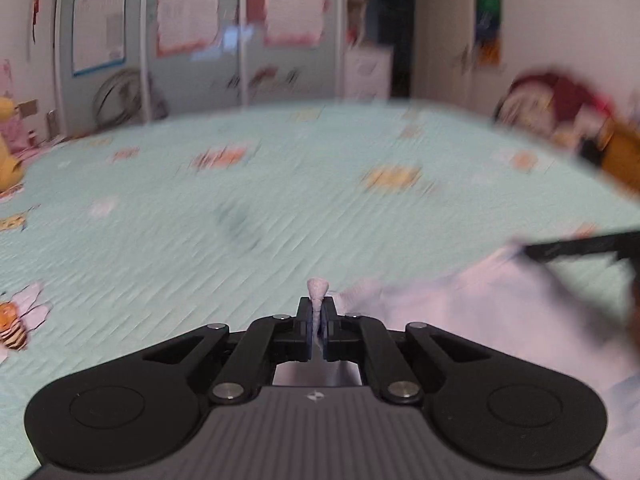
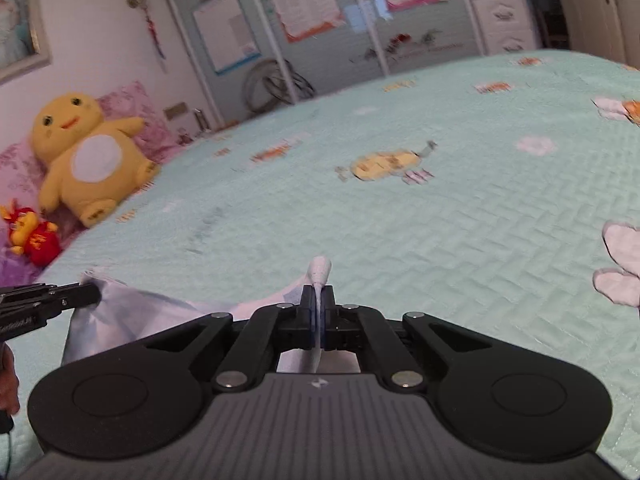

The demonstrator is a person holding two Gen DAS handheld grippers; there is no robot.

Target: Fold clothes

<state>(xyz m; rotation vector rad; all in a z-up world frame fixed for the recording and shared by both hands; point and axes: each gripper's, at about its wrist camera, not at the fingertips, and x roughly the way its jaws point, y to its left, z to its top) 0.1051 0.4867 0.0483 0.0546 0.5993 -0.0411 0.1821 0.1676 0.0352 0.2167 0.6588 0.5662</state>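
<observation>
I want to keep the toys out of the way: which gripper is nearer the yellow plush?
Left. In the right wrist view the left gripper sits just below the yellow plush, pinching the garment; the right gripper holds another corner further right.

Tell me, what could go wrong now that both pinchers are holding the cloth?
The left gripper and the right gripper each pinch only a small tuft of the pale garment, so a corner might slip free when pulled. The cloth between them sags crumpled on the green bedspread, so the fold might come out crooked.
</observation>
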